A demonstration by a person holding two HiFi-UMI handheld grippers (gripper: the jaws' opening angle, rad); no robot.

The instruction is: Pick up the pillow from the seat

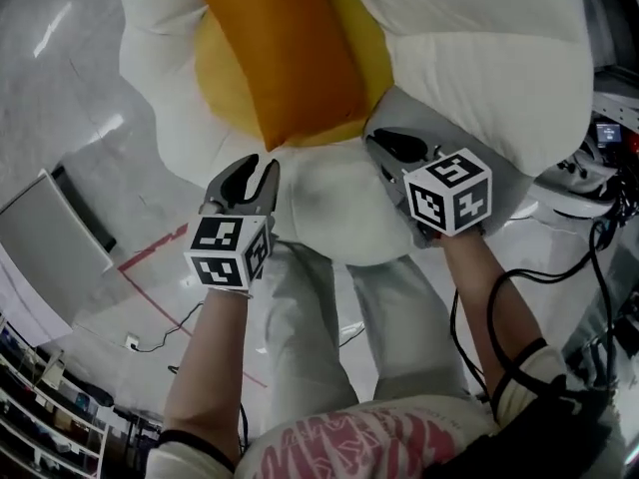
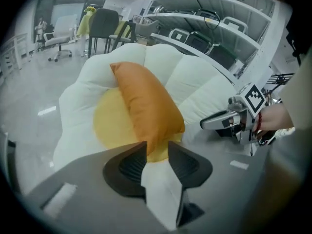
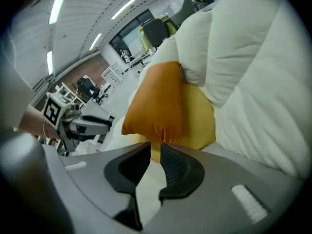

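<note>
**Fig. Pre-grasp stage, pillow pick-up (head view + both gripper views).** The seat [image 1: 479, 58] was a flower-shaped cushion, w/ white petals [image 1: 160, 18] round a yellow centre [image 1: 222, 83]. The orange pillow [image 1: 280, 48] lay lengthwise across that centre. Its far end ran towards the seat's back petals and its near end pointed at the seat's front edge.

The L gripper [image 1: 254, 168] hung at the seat's front edge, just short of the pillow's near left corner. We saw its jaws parted by a modest gap w/ nothing between them. Only the pillow's tip and the seat's front petal [image 1: 334, 208] showed beyond the gap.

The R gripper [image 1: 379, 140] hung at the same front edge, towards the seat's right side and close beside the pillow's near right corner. Its jaws stood a narrow slit apart, likewise released, w/ no fabric in them. As far as we could tell, neither claw touched the pillow.

**Step in hand, as we judged it:** reach/pre-grasp. The pillow was not yet gripped or lifted, i.e. the task was barely begun.

**Next move, in our reading, called for:**
- (a) wider jaws on both sides, esp. R, since its slit looked too thin for stuffed fabric;
- (b) an advance over the seat's front petal to the pillow's near corners;
- (c) a pinch on a fold of cover at each corner, approx. level w/ each other;
- (d) an even raise of both, so the pillow cleared the seat w/o sagging.
</note>
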